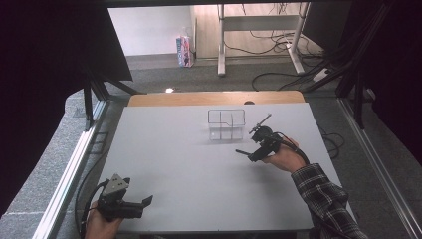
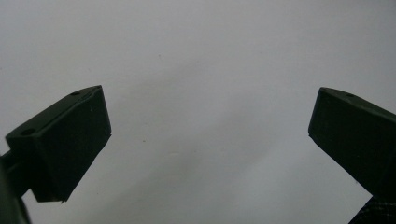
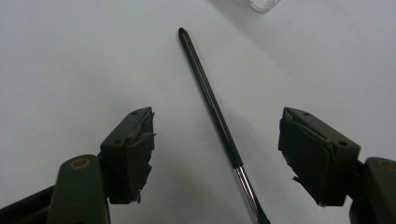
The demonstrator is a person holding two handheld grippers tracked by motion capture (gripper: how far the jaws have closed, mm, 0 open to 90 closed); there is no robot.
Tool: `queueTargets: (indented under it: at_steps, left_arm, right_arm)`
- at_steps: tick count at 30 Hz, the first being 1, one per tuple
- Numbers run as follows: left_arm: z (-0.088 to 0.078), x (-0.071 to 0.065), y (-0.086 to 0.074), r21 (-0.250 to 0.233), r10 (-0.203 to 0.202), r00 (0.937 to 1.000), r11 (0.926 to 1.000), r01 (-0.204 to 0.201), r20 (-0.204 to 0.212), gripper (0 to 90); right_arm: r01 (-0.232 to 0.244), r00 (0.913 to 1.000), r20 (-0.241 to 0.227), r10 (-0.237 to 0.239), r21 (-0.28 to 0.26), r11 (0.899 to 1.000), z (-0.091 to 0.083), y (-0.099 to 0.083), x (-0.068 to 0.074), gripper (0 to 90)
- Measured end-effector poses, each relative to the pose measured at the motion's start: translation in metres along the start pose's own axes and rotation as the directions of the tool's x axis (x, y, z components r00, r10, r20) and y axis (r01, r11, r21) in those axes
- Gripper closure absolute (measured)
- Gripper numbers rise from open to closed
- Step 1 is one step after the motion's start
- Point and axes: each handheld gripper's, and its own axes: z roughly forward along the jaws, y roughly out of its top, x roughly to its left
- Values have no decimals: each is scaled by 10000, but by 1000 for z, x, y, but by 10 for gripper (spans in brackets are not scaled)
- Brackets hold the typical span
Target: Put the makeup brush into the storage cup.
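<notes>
You are working on a broad white table (image 1: pixel 189 169), and the one thing standing on it is a clear compartmented organiser (image 1: pixel 226 124) toward the far middle, so judge it as the likely place for whatever you pick up. Your right gripper (image 1: pixel 255 142) sits just beside that organiser on its near right, and in the right gripper view its jaws stand apart with nothing pressed between them. Between them, flat on the table, lies a thin dark brush (image 3: pixel 212 109), its long black handle running up and away and its silver ferrule (image 3: pixel 247 189) at the near end, closer to your right-hand jaw than to the left. Before you close, slide the gripper sideways so the handle lies midway, or one pad will nudge it and roll it away. Lower until the pads nearly meet the table, because the handle is slim and sits low. Take it on the black handle just above the ferrule, and close slowly. Your left gripper (image 1: pixel 123 203) rests at the near left corner, jaws wide and empty over bare table; leave it there, well apart from the work.
</notes>
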Motion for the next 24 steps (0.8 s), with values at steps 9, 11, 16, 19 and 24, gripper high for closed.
queueTargets:
  at_steps: [9,11,16,19,24]
  left_arm:
    - [0,0,0,-2,0,10000,10000,0,-7,2]
    - [0,0,0,-4,-12,10000,10000,12,-8,2]
    - [0,0,0,-2,-23,10000,10000,23,-11,2]
    - [0,0,0,2,-14,10000,10000,14,-15,2]
    - [0,0,0,2,-17,10000,10000,17,-14,2]
  right_arm:
    - [-1,10000,33,0,128,9999,4,5,-2,295]
    - [-22,10000,29,21,198,9998,7,4,-3,302]
    - [-14,10000,-16,15,370,9993,14,0,-5,319]
    - [41,10000,-85,-36,522,9986,18,-3,-5,332]
    - [148,9998,-120,-140,746,9971,24,-5,-5,347]
